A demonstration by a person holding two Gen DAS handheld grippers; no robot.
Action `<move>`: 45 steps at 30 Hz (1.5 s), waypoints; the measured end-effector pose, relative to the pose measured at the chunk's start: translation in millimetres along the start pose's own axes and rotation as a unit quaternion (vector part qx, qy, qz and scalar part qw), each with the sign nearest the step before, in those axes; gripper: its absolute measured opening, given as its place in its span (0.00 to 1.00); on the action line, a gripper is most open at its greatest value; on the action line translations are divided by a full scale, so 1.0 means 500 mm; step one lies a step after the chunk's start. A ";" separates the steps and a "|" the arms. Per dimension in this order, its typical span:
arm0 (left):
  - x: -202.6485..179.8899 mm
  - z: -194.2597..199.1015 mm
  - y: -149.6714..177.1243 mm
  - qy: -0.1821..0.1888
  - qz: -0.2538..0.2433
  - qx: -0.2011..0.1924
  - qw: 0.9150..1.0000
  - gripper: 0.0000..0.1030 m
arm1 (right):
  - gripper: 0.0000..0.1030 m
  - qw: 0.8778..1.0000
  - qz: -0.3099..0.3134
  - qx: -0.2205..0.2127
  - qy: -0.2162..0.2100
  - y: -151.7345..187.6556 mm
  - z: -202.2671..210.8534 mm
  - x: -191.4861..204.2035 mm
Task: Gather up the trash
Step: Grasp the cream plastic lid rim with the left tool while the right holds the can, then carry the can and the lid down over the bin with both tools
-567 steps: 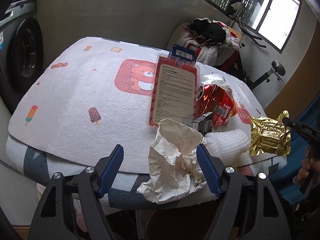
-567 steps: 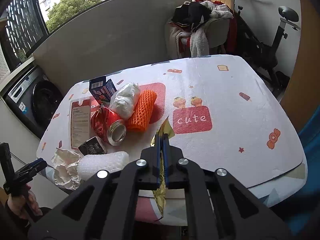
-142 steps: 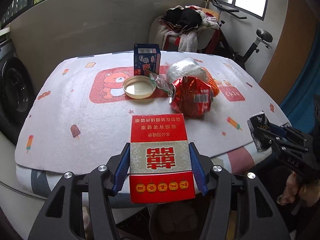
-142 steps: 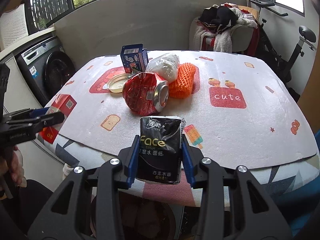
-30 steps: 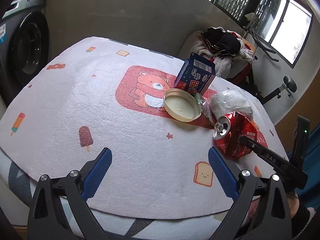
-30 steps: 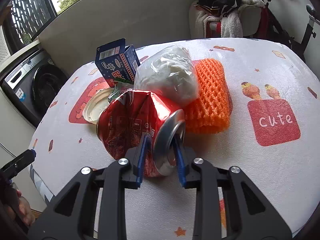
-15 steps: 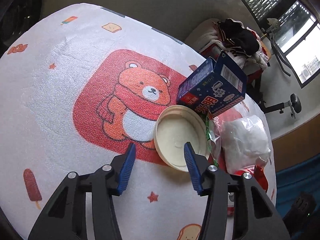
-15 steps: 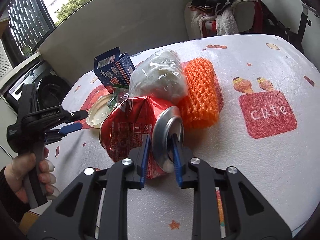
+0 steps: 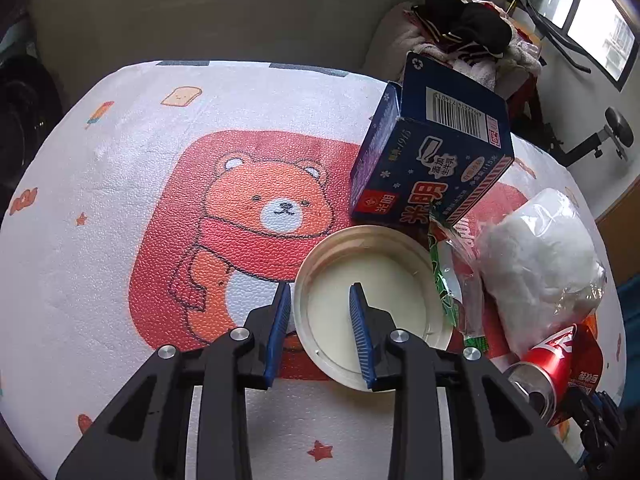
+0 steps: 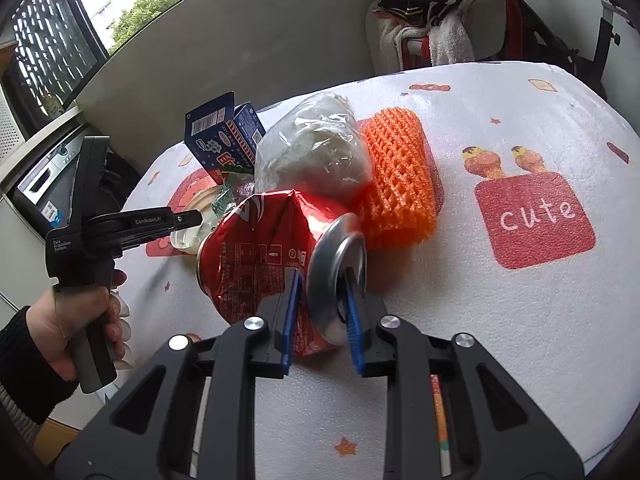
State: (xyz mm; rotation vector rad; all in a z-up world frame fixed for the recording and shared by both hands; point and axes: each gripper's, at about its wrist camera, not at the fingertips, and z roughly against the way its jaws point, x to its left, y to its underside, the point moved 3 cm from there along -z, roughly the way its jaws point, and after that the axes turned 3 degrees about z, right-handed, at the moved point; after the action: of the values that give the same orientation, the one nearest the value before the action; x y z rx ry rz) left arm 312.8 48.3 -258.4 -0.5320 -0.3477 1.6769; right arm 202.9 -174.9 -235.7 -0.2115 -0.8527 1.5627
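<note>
A round cream lid (image 9: 376, 304) lies upside down on the table mat. My left gripper (image 9: 320, 300) is partly closed, its blue fingers straddling the lid's left rim, one outside and one inside. In the right wrist view the left gripper (image 10: 188, 220) reaches over the lid (image 10: 188, 238). My right gripper (image 10: 322, 284) is shut on the silver top end of a crushed red can (image 10: 264, 248), one finger inside the mouth; the can also shows in the left wrist view (image 9: 556, 368).
A blue carton (image 9: 436, 172) stands behind the lid, with a green wrapper (image 9: 444, 276) and a clear bag of white stuff (image 9: 540, 264) beside it. An orange foam net (image 10: 400, 184) lies right of the can. A chair with clothes (image 10: 432, 20) stands beyond the table.
My left gripper has moved in onto the lid and narrowed around its rim. My right gripper has closed tighter on the can's top end.
</note>
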 end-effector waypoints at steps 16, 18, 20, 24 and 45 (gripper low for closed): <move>0.066 0.175 0.132 0.023 -0.036 -0.030 0.999 0.04 | 0.24 1.000 -0.006 -0.018 0.008 0.015 0.086 -0.003; 0.067 0.211 0.166 0.039 -0.025 -0.038 0.998 0.04 | 0.24 1.000 -0.007 -0.019 0.008 0.025 0.100 -0.002; 0.068 0.243 0.201 0.051 -0.014 -0.045 0.998 0.04 | 0.24 1.000 -0.008 -0.017 0.006 0.039 0.115 0.001; 0.061 0.301 0.265 0.066 -0.004 -0.058 0.996 0.04 | 0.24 1.000 0.004 -0.016 0.004 0.073 0.149 0.018; 0.033 0.482 0.466 0.061 -0.032 -0.110 0.991 0.04 | 0.24 0.996 0.088 0.018 -0.013 0.274 0.257 0.096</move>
State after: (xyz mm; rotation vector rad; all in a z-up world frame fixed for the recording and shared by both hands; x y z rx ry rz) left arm -12.4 40.3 -175.9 -0.7761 -0.4592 1.5442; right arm 10.4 -173.1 -213.8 -0.2465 -0.8451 1.7477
